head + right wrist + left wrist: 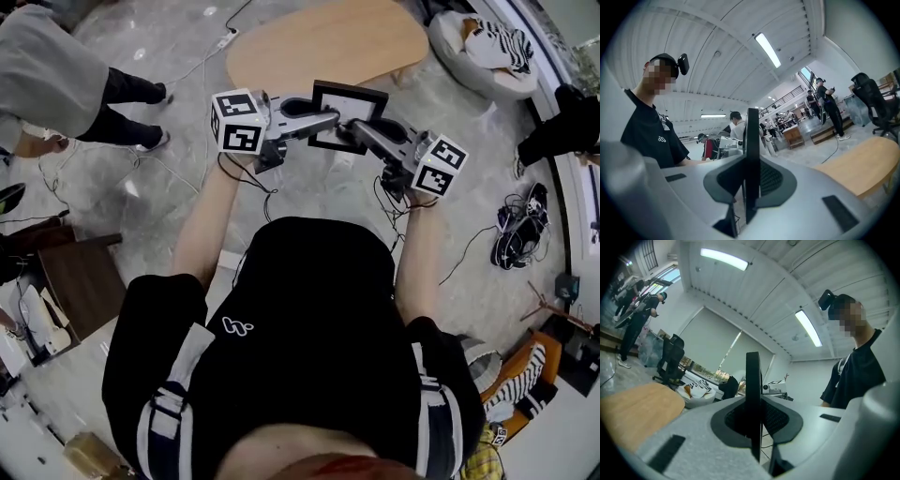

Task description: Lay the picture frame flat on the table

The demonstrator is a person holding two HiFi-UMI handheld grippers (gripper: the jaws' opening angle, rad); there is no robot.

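**Task item.** The picture frame point(349, 114), black with a white centre, was in the upper centre of the head view. It was held up in the air, with its face visible from above. It sat at the near edge of the oval wooden table point(309, 42) and was not lying on it.

**Left gripper** point(330, 120). It was clamped on the frame's left side. Its own view showed the frame edge-on as a dark upright strip, with both pads pressed against it.

**Right gripper** point(362, 132). It was clamped on the frame's lower right side, with the same edge-on strip pinched between its pads.

**Surroundings.** A beanbag point(483, 47) lay at upper right. A bystander point(56, 80) stood at upper left.
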